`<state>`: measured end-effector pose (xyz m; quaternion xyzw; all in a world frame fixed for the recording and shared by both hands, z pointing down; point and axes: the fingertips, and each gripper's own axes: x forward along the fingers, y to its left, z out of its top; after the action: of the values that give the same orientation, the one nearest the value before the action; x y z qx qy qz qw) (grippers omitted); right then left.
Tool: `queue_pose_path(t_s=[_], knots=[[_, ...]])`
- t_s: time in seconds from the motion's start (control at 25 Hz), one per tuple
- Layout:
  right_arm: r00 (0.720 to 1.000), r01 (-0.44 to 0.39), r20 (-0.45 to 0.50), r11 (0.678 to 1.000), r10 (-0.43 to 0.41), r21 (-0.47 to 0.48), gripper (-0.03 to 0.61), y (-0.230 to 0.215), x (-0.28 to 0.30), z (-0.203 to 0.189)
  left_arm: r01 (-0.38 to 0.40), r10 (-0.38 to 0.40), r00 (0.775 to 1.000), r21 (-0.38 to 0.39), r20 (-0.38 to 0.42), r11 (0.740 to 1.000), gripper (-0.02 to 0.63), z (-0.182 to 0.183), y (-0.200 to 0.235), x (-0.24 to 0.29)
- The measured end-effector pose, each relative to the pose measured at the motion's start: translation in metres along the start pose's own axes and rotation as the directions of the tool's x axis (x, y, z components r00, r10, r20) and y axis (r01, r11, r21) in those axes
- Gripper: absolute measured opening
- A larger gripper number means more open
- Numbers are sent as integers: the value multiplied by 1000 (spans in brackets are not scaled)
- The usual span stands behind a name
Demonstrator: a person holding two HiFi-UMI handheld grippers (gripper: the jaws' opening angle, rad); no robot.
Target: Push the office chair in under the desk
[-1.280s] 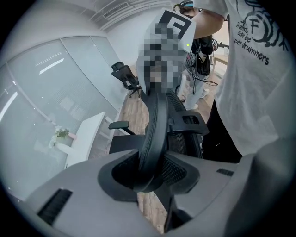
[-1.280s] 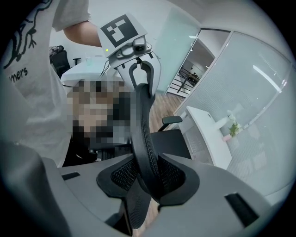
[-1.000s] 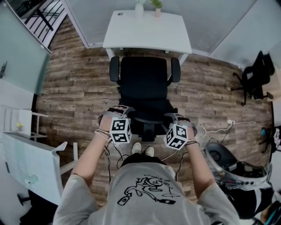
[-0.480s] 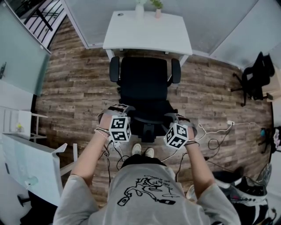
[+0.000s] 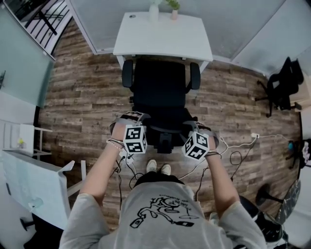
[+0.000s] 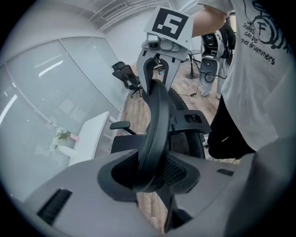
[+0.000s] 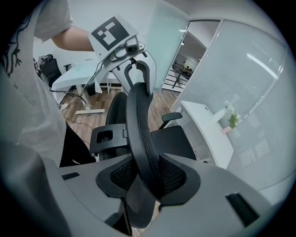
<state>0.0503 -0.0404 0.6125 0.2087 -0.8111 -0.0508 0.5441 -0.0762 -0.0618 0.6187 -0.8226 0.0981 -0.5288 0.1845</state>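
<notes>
The black office chair (image 5: 159,92) stands on the wood floor, its seat front and armrests at the edge of the white desk (image 5: 163,36). I stand behind it. My left gripper (image 5: 129,122) is shut on the left side of the backrest's top rim (image 6: 152,125), and my right gripper (image 5: 195,128) is shut on the right side of that rim (image 7: 141,139). In the left gripper view, the rim sits between the left gripper's (image 6: 148,173) jaws. The right gripper view shows the right gripper (image 7: 148,178) holding it the same way. The chair's base and wheels are hidden under the seat.
Two small potted plants (image 5: 173,6) stand at the desk's far edge, by the glass wall. A second black chair (image 5: 282,87) is at the right, a white table (image 5: 34,185) at the lower left. Cables (image 5: 233,151) trail on the floor by my right arm.
Both grippers and the chair have shifted a little toward the desk; the armrests now reach its edge. Dark and white objects at the lower right have moved toward the corner.
</notes>
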Motion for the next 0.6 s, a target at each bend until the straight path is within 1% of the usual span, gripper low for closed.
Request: queue_pose_path(t_s=[0.4,0.6], knots=[[1000,27,-1,999,-27,-27,156,-37,16,4,0,-1,1000,-38,-23,999,132,-7,30,15],[1000,26,-3,999,-26,-43,156,-52,20,-2,-3,2,1000,-53,-20,999,132,-1,41,23]])
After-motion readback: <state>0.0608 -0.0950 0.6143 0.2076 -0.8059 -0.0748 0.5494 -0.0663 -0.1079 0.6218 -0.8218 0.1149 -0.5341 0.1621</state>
